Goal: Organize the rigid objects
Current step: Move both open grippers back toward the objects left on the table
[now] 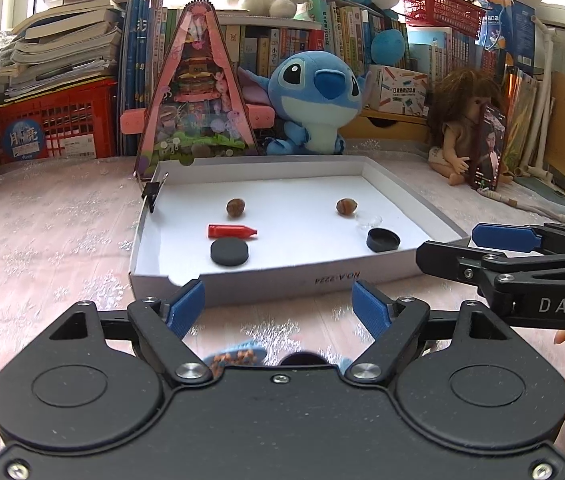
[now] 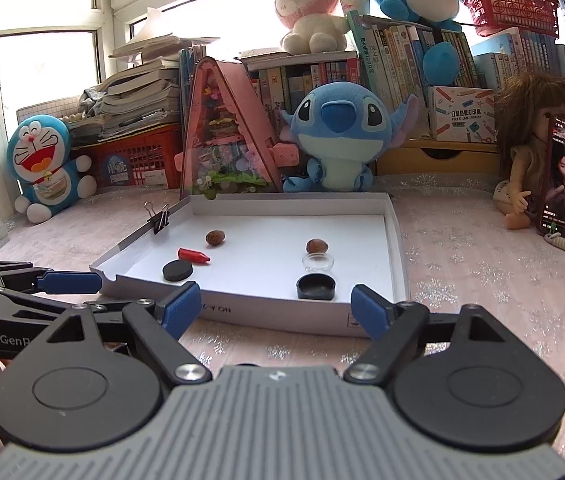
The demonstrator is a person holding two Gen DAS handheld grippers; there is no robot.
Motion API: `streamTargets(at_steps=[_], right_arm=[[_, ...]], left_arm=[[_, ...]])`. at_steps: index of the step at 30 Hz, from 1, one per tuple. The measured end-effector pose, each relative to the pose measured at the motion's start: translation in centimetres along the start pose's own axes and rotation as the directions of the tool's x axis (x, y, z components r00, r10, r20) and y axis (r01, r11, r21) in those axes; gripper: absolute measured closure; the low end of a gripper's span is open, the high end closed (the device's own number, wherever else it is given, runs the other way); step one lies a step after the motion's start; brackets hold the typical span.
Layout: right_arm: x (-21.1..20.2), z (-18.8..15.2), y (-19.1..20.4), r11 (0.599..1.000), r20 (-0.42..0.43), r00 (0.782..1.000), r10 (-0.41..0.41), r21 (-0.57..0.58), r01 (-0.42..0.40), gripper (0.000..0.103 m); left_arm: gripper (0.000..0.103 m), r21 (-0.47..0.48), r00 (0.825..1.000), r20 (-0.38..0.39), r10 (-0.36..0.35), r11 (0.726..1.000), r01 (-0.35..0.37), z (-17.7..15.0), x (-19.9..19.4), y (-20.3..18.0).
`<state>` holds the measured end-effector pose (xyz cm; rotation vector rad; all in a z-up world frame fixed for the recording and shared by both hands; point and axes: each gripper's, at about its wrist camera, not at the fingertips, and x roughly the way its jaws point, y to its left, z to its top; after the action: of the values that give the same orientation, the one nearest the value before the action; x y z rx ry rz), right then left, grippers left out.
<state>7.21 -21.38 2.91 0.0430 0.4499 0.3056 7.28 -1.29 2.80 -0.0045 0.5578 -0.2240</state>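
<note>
White cardboard tray (image 1: 242, 282) near the bench's back edge holds two nuts, a red cap (image 1: 231, 231) and black lids, all untouched. Both the left hand-held gripper (image 1: 278, 306) and right hand-held gripper (image 2: 274, 309) hover at its near wall, fingers apart and empty, so I'd guess nothing's started; next up is reaching in for one piece.

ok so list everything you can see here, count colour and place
shallow white cardboard box lid: 1, white, on the pink patterned cloth
brown walnuts: 2, brown, back of the lid, one left, one right
red crayon-shaped piece: 1, red, left half of the lid
black round disc: 1, black, just in front of the red piece
black round cap: 1, black, open side up, front right of the lid
clear small dish: 1, transparent, behind the cap
black binder clip: 1, black, on the lid's left wall
left gripper: blue pads, open, before the lid
right gripper: blue pads, open, before the lid
</note>
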Motion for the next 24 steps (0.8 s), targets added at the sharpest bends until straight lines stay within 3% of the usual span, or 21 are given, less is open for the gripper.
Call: streamTargets(at_steps=[24], right_arm=[[-1.8,-3.6,1.2,0.998,-0.024,1.000,-0.004,-0.058,0.002,0.010]], left_arm=[[0.022,0.034,0.999,-0.028,0.025,0.999,-0.024,-4.5,-1.7,0.4]])
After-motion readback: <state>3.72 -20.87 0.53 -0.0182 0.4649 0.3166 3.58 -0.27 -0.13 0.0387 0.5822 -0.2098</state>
